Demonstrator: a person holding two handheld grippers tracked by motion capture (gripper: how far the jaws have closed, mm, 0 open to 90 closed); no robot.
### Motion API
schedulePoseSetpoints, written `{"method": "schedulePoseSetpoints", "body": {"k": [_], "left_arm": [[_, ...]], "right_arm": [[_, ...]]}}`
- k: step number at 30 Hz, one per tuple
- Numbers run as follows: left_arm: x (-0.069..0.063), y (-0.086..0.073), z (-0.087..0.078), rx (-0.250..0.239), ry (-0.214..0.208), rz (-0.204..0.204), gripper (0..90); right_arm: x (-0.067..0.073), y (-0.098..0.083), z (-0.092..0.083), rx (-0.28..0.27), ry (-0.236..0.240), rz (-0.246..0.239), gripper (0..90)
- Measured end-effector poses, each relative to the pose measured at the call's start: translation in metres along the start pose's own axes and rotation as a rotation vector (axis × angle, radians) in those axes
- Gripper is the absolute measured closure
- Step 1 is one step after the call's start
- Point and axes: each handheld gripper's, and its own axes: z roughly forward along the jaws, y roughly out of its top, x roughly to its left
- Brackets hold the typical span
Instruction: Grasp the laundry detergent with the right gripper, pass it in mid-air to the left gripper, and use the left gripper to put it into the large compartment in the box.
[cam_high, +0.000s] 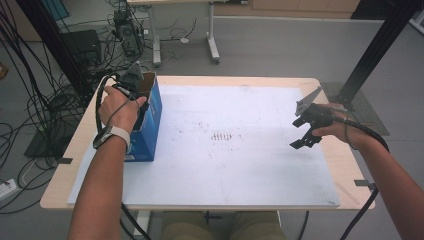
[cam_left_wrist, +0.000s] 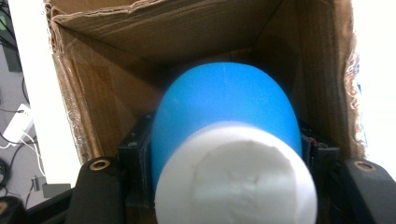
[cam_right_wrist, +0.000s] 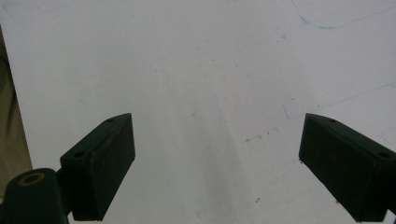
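A blue cardboard box (cam_high: 152, 117) with an open top stands at the table's left side. My left gripper (cam_left_wrist: 224, 158) reaches down into the box (cam_left_wrist: 154, 32), between its brown inner walls. It is shut on a rounded blue object with a white round end (cam_left_wrist: 224, 102), which sits between the two black jaws. My right gripper (cam_high: 304, 140) hovers over the right side of the white sheet (cam_high: 225, 165). Its jaws stand wide apart with nothing between them (cam_right_wrist: 217, 168).
The white sheet (cam_right_wrist: 201, 70) covers most of the light wooden table (cam_high: 60, 185) and bears faint dark specks at its middle. Cables and desk legs (cam_high: 212, 45) lie on the floor beyond the far edge. A black post (cam_high: 370, 55) rises at the back right.
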Motion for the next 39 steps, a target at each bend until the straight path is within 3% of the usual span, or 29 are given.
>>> {"method": "schedulePoseSetpoints", "body": {"k": [26, 34, 39], "left_arm": [[0.0014, -0.0001, 0.0007, -0.009, -0.004, 0.008, 36.7], [0.0037, -0.0009, 0.001, -0.021, -0.001, 0.017, 29.3], [0.007, -0.0022, 0.0, -0.029, -0.026, 0.024, 27.5]], "right_arm": [[0.0001, -0.0016, 0.0006, 0.007, 0.003, -0.001, 10.6], [0.0007, -0.0013, 0.0018, 0.013, 0.007, -0.004, 10.6], [0.001, -0.0004, 0.0027, 0.015, 0.009, -0.008, 10.6]]}}
